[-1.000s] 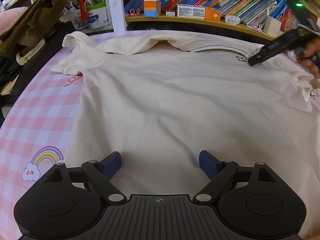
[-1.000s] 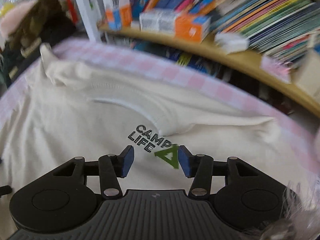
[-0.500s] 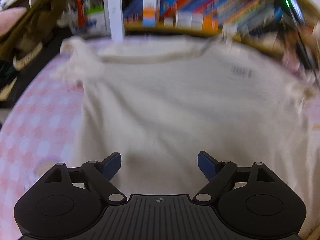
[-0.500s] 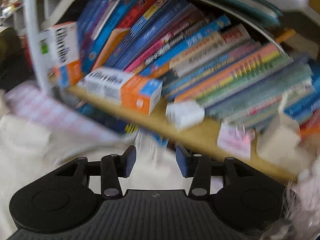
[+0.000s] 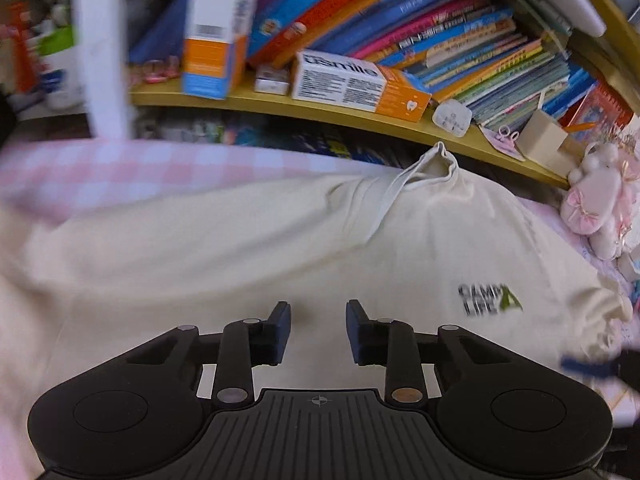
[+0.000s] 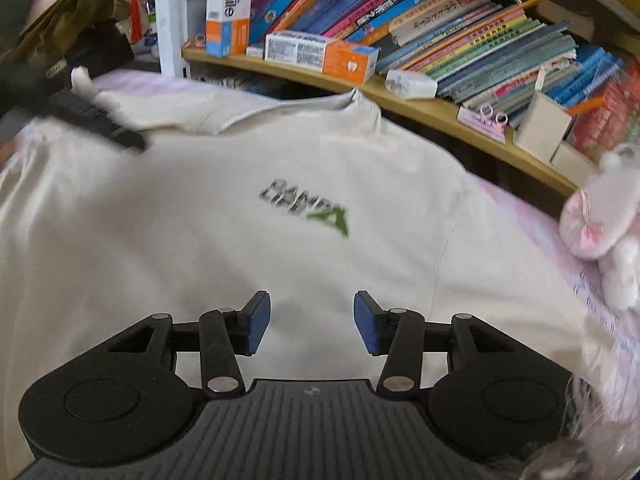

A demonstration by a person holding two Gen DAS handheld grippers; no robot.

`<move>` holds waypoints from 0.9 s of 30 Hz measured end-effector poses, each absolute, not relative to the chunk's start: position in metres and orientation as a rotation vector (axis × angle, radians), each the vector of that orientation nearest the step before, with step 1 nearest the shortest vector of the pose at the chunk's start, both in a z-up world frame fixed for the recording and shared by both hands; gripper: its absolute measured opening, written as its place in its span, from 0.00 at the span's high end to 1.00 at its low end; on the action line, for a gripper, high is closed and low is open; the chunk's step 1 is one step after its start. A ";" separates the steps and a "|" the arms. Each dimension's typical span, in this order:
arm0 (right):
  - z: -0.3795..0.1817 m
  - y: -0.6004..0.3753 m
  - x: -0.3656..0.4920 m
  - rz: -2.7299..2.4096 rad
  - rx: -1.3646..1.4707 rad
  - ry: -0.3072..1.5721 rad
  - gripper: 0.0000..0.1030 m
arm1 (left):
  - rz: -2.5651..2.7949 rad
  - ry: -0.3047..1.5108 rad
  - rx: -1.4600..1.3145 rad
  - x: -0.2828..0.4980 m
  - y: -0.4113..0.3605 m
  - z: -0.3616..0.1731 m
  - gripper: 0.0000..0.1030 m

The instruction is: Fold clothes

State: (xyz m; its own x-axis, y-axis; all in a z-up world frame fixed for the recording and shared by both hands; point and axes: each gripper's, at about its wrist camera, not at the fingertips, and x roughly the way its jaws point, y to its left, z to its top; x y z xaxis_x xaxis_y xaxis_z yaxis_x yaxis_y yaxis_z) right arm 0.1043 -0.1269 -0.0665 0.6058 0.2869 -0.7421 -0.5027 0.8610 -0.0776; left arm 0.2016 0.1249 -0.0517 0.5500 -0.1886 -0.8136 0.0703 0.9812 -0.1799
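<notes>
My cream cotton T-shirt point(image 6: 224, 248) lies spread across the pink-and-white checked cloth-covered table point(image 5: 100, 168), its black and green chest print point(image 6: 304, 208) sitting at about 12 o'clock from my right gripper point(image 6: 307, 322). That claw hangs over the shirt's front with its blue-padded jaws spread apart and nothing between them. The left gripper point(image 5: 318, 332) is likewise released, jaws parted over bare cloth, with the print off at 2 o'clock in its view. The ribbed neckline point(image 5: 424, 172) is bunched up into a peak at 1 o'clock from the left claw. In the right wrist view the left gripper shows as a dark blur at 10 o'clock, over the shirt's far shoulder. A yellow wooden shelf of colourful books point(image 6: 460, 40) runs behind the table, and a pink plush toy point(image 6: 600, 216) sits at 3 o'clock.
</notes>
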 end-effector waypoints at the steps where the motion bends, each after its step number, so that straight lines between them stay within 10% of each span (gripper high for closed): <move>1: -0.069 -0.126 0.100 0.461 -0.293 0.800 0.57 | -0.163 0.991 -0.140 0.217 0.124 -0.055 0.75; 10: -0.071 -0.133 0.103 0.466 -0.236 0.833 0.48 | 0.117 0.789 -0.201 0.287 0.175 0.003 0.72; 27: -0.045 -0.160 0.062 0.305 -0.156 0.807 0.48 | 0.078 0.911 0.052 0.005 0.194 -0.023 0.64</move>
State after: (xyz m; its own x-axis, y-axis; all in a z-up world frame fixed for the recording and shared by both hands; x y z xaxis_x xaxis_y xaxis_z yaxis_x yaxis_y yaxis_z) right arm 0.0623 -0.1599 -0.0447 0.6508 0.2080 -0.7302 -0.3263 0.9450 -0.0217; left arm 0.0047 0.1941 -0.0230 0.6104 0.0893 -0.7870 -0.0452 0.9959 0.0780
